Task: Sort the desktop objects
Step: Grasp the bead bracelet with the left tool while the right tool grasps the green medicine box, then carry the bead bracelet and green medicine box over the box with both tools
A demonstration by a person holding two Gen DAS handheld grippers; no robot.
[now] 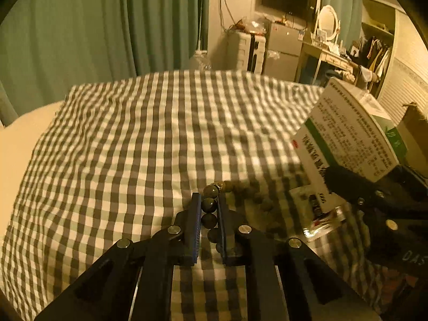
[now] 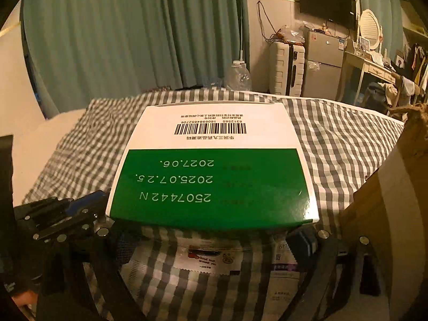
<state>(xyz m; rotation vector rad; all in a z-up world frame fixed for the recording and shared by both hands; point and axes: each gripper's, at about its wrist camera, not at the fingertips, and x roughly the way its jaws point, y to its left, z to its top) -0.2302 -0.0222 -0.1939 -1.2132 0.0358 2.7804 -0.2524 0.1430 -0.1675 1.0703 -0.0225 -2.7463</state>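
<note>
Left wrist cam first: the left gripper (image 1: 209, 208) is pinched on a bead bracelet (image 1: 214, 206), with a few dark round beads sitting right between the fingers and the rest of the loop trailing off ahead and to its right on the checkered cloth (image 1: 133, 139). Beads look hard and glossy, so probably slippery, and the strand itself is floppy. I'd guess squeezing across a bead or two like this is the only sane hold, and it'll dangle once lifted. Over on its far right the right gripper (image 1: 355, 184) has the medicine box (image 1: 347, 131) up off the cloth, tilted, long axis running up and away.

Right wrist cam: the box fills the space straight ahead between the fingers, green end nearest the tool, barcode end farthest, so the long axis points forward along the fingers. The fingers are spread wide and clamped on its two sides. It's light cardboard, stiff-ish but crushable, so gripping the near edges seems fine. Some snack packets (image 2: 206, 262) lie under the tool, and a brown paper bag (image 2: 388, 200) stands to its right.
</note>
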